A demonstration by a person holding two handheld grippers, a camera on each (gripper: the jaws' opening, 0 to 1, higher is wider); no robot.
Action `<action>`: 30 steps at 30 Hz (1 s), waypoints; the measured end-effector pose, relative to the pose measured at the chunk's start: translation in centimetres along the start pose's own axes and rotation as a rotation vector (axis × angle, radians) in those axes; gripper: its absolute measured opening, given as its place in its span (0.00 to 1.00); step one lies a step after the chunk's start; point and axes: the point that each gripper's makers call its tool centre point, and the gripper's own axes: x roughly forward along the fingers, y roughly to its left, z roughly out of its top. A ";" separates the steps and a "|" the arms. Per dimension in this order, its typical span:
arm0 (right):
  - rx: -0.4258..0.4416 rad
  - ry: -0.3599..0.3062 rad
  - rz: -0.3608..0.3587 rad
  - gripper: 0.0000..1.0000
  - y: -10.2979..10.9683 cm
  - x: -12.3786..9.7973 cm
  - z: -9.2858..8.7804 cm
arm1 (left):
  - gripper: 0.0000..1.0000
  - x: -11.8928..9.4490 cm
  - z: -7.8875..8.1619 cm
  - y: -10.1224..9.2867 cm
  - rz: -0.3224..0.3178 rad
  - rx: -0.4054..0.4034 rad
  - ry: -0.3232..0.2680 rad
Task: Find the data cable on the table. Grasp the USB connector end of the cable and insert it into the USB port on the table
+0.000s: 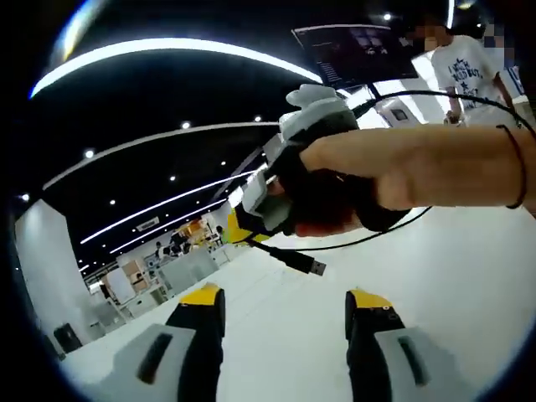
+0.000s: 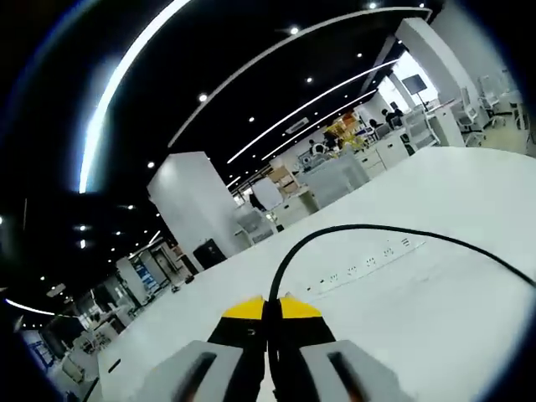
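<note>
Left gripper view. At 6 o'clock, left gripper [image 1: 285, 306] with black, yellow-tipped jaws standing wide apart, nothing between them. Beneath and beyond, smooth white worktop [image 1: 435, 276] running from 7 o'clock to 3 o'clock. Just above centre, right gripper [image 1: 243, 230] entering from 3 o'clock, wrapped in a person's hand [image 1: 377, 176], yellow jaw tips pointing toward 8 o'clock and pinched on a thin black data cable [image 1: 377, 234]. Short free end of that cable slanting from the tips toward 5 o'clock, ending in a silver USB connector [image 1: 317, 268] near centre, between the two grippers. Cannot tell whether the connector touches the surface. Rest of the cable looping under the hand and up past the wrist toward 2 o'clock. At 1 o'clock, in the background, a person in a white printed T-shirt [image 1: 465, 71].

Right gripper view. At 6 o'clock, right gripper [image 2: 272, 314] with jaws pressed together, the cable clamped in the seam between the yellow tips. From there, the cable rising toward centre, bending over, then sweeping across the worktop to 3 o'clock. Just right of centre, under that arc, a long white socket strip [image 2: 368, 264] lying flat on the worktop, apart from the jaws.
</note>
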 end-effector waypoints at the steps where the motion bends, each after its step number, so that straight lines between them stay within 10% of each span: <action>1: 0.007 -0.007 0.006 0.05 0.3 0.0 0.1 | 0.56 0.3 0.2 -0.1 0.012 0.045 -0.017; 8: 0.067 -0.035 0.032 0.05 1.8 -0.1 1.0 | 0.41 1.0 1.7 1.4 0.209 0.282 -0.103; 30: 0.262 -0.109 0.047 0.05 2.0 -0.2 1.6 | 0.19 1.2 3.4 0.4 0.265 0.575 -0.146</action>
